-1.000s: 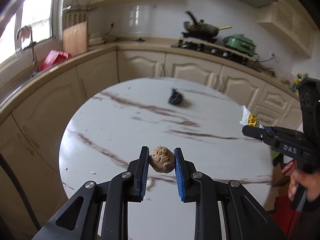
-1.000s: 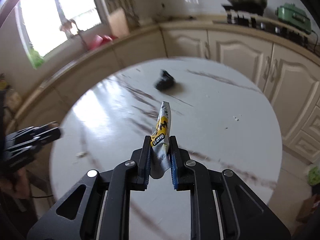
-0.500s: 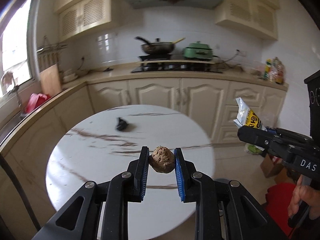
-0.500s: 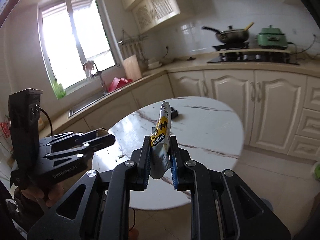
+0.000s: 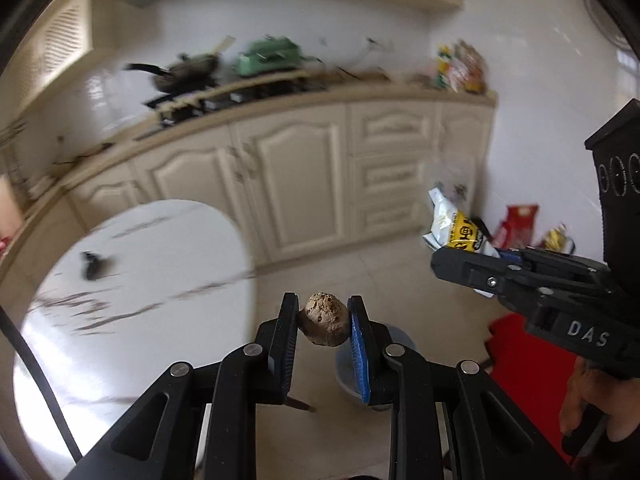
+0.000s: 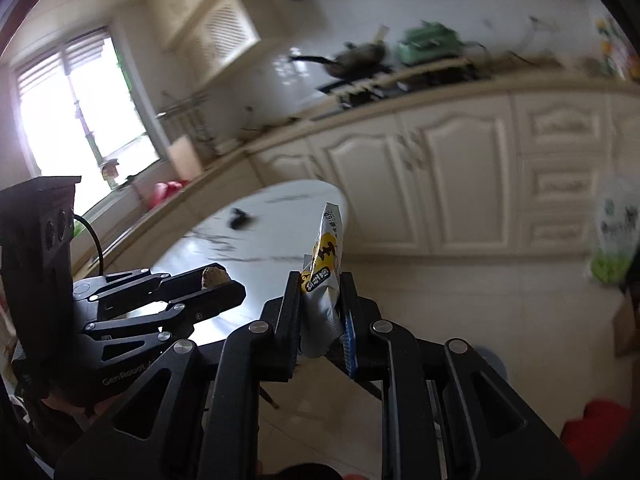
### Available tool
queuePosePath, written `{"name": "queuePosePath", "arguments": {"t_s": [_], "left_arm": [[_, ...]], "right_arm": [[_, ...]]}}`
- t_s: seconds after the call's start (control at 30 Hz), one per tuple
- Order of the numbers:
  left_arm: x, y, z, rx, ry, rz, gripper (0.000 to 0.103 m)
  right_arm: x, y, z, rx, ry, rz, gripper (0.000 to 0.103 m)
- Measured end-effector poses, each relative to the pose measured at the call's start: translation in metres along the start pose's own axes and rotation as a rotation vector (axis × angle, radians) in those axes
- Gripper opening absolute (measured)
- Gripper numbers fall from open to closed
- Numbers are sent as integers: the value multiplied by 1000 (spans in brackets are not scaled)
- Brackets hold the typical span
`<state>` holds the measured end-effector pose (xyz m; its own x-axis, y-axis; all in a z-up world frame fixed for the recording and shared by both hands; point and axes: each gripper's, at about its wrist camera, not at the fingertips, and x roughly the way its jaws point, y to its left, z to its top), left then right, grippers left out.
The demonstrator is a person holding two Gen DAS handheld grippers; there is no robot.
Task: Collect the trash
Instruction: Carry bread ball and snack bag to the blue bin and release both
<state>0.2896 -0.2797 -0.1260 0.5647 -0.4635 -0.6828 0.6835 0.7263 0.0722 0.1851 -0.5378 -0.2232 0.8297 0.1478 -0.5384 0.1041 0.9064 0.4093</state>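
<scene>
Left wrist view. Left tool: pads closed on a brown lump, rough, egg-shaped, pinched across its middle and carried over the floor past the rim of the round marble surface. Grey-blue bin: partly visible on the floor just behind and below the lump, most of it hidden by the tool. Right tool: at the right edge, clamped on a white and yellow snack wrapper. Small dark scrap: lying on the surface, uncollected. Red object: on the floor at right, identity unclear.

Right wrist view. Right tool: pads closed on the lower part of the snack wrapper, which stands upright above them. Left tool: at left, the brown lump showing between its fingers. Dark scrap: on the marble surface. Bin: only a sliver of rim visible past the tool, low right.

Step in hand, judged: carrying both pieces to the bin. To do it well: keep both grips firm until each tool sits squarely over the bin mouth; bring the tools in one beside the other so they do not clash; release low, since the lump may bounce and the light wrapper may drift; confirm the bin opening, as it is mostly hidden now. The dark scrap remains for another trip.
</scene>
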Motion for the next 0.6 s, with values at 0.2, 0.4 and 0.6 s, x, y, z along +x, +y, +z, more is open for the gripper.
{"name": "queuePosePath", "arguments": {"t_s": [0.2, 0.4, 0.6], "left_arm": [[87, -30, 4, 36, 155, -109, 21], [180, -57, 3, 55, 309, -180, 21], [254, -81, 11, 79, 391, -173, 22]], "right_arm": [[17, -82, -31, 134, 63, -89, 17], [47, -148, -63, 250, 135, -136, 17], [75, -194, -89, 319, 200, -181, 17]]}}
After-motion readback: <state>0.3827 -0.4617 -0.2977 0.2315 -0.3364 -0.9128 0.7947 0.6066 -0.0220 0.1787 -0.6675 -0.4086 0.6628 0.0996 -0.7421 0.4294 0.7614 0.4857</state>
